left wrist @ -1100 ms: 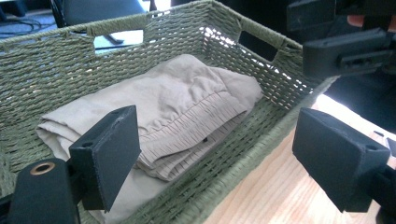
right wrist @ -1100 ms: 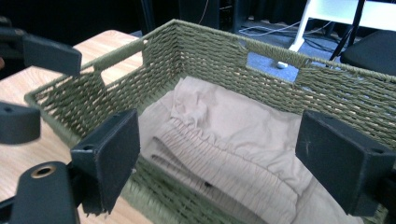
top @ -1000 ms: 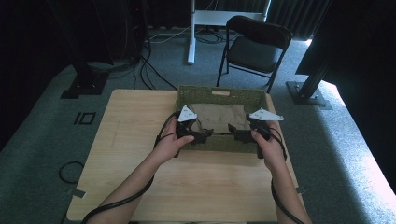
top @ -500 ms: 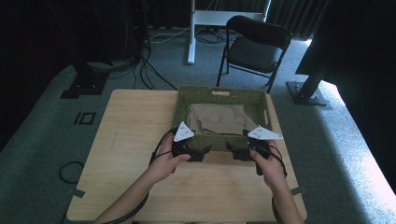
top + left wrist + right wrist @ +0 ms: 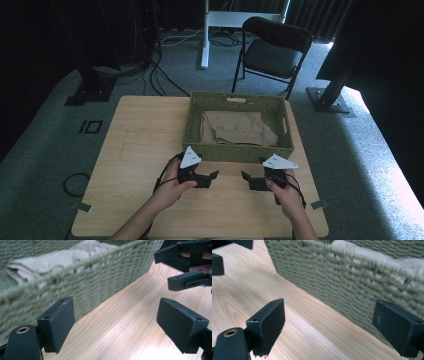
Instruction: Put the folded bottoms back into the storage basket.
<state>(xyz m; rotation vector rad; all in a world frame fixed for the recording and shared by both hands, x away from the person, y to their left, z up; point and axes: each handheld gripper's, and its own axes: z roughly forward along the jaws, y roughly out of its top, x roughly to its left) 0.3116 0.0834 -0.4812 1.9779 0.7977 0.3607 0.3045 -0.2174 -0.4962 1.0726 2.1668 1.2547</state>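
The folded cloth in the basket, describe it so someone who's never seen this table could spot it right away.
On the wooden table, at its far edge, stands a green woven basket. Inside it lies the folded cloth, a tan, creased bundle that covers most of the basket's floor. It is the one soft, pale brown thing there, unlike the green weave around it and the black grippers in front of the basket.
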